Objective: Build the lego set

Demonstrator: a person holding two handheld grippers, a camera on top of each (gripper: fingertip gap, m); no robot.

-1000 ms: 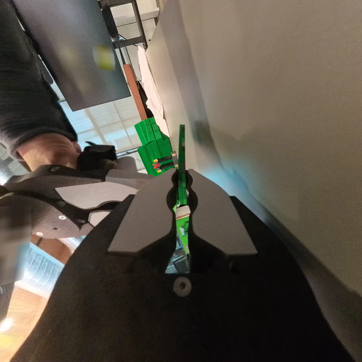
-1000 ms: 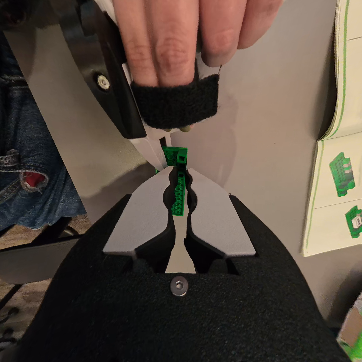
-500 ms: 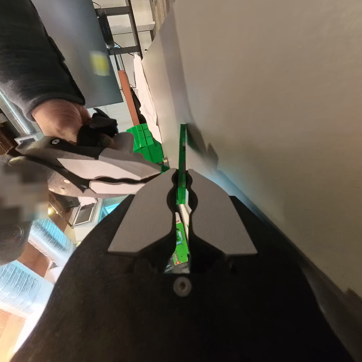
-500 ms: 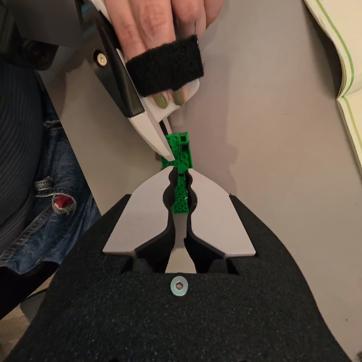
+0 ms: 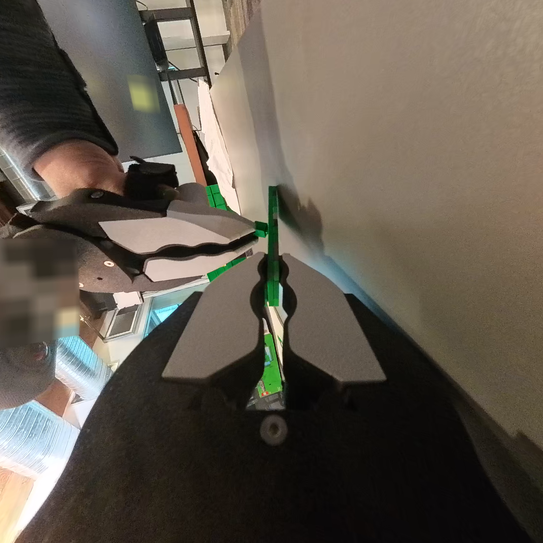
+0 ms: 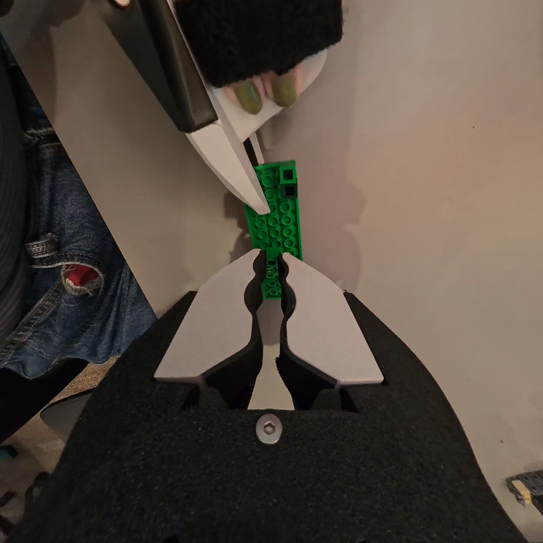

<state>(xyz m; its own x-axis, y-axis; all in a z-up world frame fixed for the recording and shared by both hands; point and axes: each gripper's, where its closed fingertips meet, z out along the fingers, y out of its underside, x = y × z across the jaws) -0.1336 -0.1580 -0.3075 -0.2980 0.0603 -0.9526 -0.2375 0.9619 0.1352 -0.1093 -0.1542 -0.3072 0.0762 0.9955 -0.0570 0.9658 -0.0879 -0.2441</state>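
Note:
My left gripper point(image 5: 271, 257) is shut on a flat green studded plate point(image 5: 273, 223), seen edge-on and held close above the grey table. In the right wrist view the plate point(image 6: 279, 229) shows its stud face, with the left gripper's white fingers point(image 6: 235, 176) clamped on its left edge. My right gripper point(image 6: 271, 254) is shut on a small narrow green piece point(image 6: 273, 282), whose front end meets the plate's near edge. In the left wrist view the right gripper point(image 5: 252, 232) comes in from the left, and its green piece point(image 5: 260, 229) touches the plate's face.
The grey table point(image 5: 411, 176) fills the right side. A built green block model point(image 5: 216, 197) and white papers point(image 5: 217, 141) lie beyond the plate. The person's jeans point(image 6: 58, 279) are at the table's left edge. A dark part point(image 6: 526, 490) lies at bottom right. Left and right tips are no more than a few centimetres apart.
The right gripper has moved in with its small green piece until it touches the plate. The left gripper keeps its hold. The instruction booklet has left the right wrist view.

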